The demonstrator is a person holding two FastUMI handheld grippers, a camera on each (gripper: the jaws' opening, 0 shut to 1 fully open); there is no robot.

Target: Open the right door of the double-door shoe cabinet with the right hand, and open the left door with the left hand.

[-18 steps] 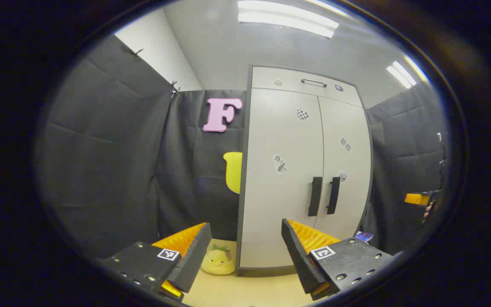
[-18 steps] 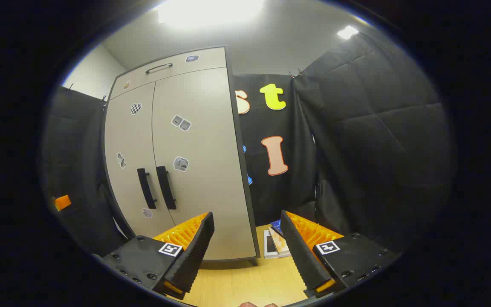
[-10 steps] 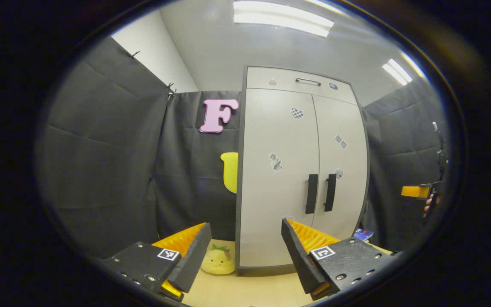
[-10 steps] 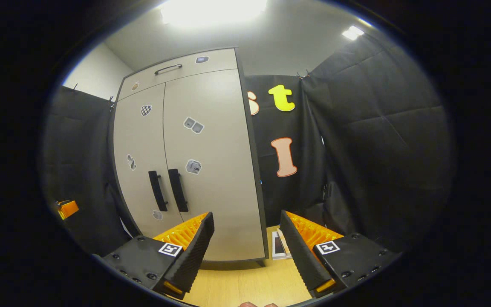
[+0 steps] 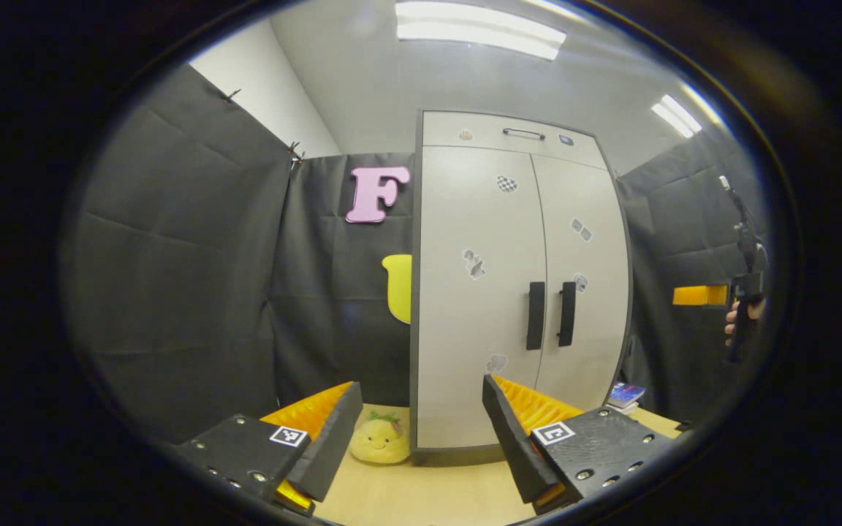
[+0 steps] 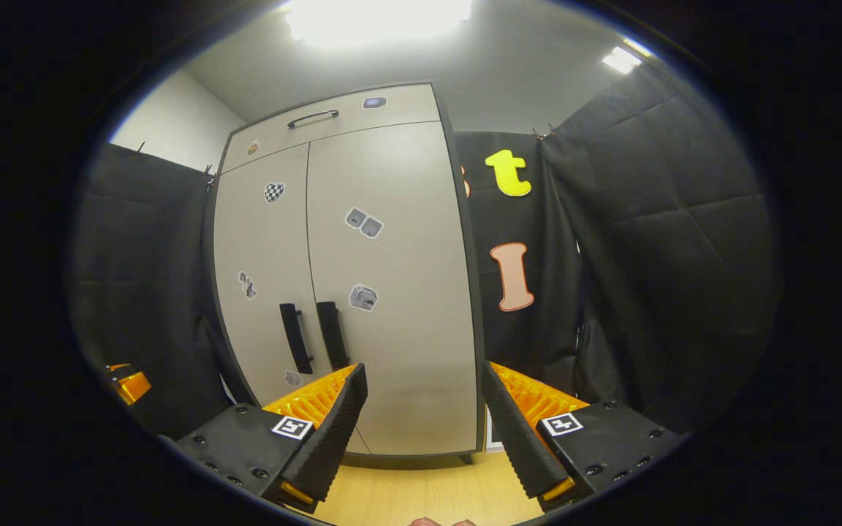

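The pale grey shoe cabinet [image 5: 516,292] stands ahead with both doors closed. Two black vertical handles sit side by side at the centre seam: the left door handle [image 5: 535,315] and the right door handle [image 5: 566,313]. In the right gripper view the same cabinet [image 6: 384,292] shows its left door handle [image 6: 295,338] and right door handle [image 6: 332,334]. My left gripper [image 5: 421,431] is open, well short of the cabinet. My right gripper [image 6: 425,427] is open too, facing the right door. The right gripper [image 5: 713,296] also appears far right in the left gripper view, held by a hand.
A yellow plush toy [image 5: 379,441] lies on the wooden floor [image 5: 421,497] beside the cabinet's left side. Books [image 5: 624,396] lie on the floor at the cabinet's right. A top drawer with a handle [image 5: 523,133] sits above the doors. Black cloth walls close the booth.
The right gripper has swung left, bringing the cabinet toward the middle of its view. The left gripper has shifted slightly, and the far right gripper has risen in its view.
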